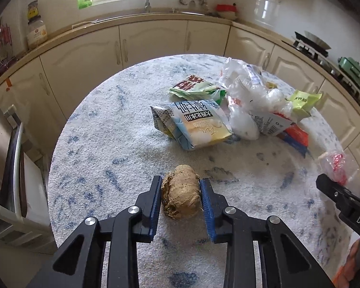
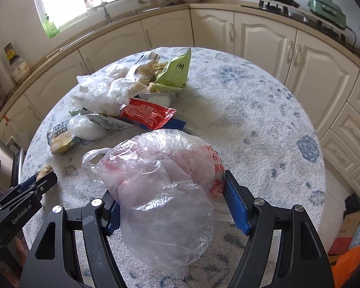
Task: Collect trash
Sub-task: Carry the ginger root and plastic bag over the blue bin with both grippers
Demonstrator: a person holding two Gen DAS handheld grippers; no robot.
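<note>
My left gripper [image 1: 180,184] is shut on a brown crumpled lump [image 1: 180,195], its blue pads against both sides, low over the round table [image 1: 96,158]. The lump also shows in the right wrist view [image 2: 43,171] between the left gripper's fingers. My right gripper [image 2: 172,189] holds a clear plastic bag with red print [image 2: 163,187] between its wide-set pads. The bag bulges out in front of them and shows in the left wrist view [image 1: 337,166]. A pile of trash lies further back: a milk carton [image 1: 194,124], green wrappers [image 1: 195,87], white plastic bags [image 1: 247,88], and a red packet [image 2: 147,115].
Cream kitchen cabinets [image 1: 153,40] curve around behind the table. A counter holds a jar [image 1: 36,28], a stove [image 1: 309,45] and a green appliance [image 2: 327,9]. A metal appliance [image 1: 2,144] stands at the left. Boxes and an orange bag [image 2: 348,261] lie on the floor at right.
</note>
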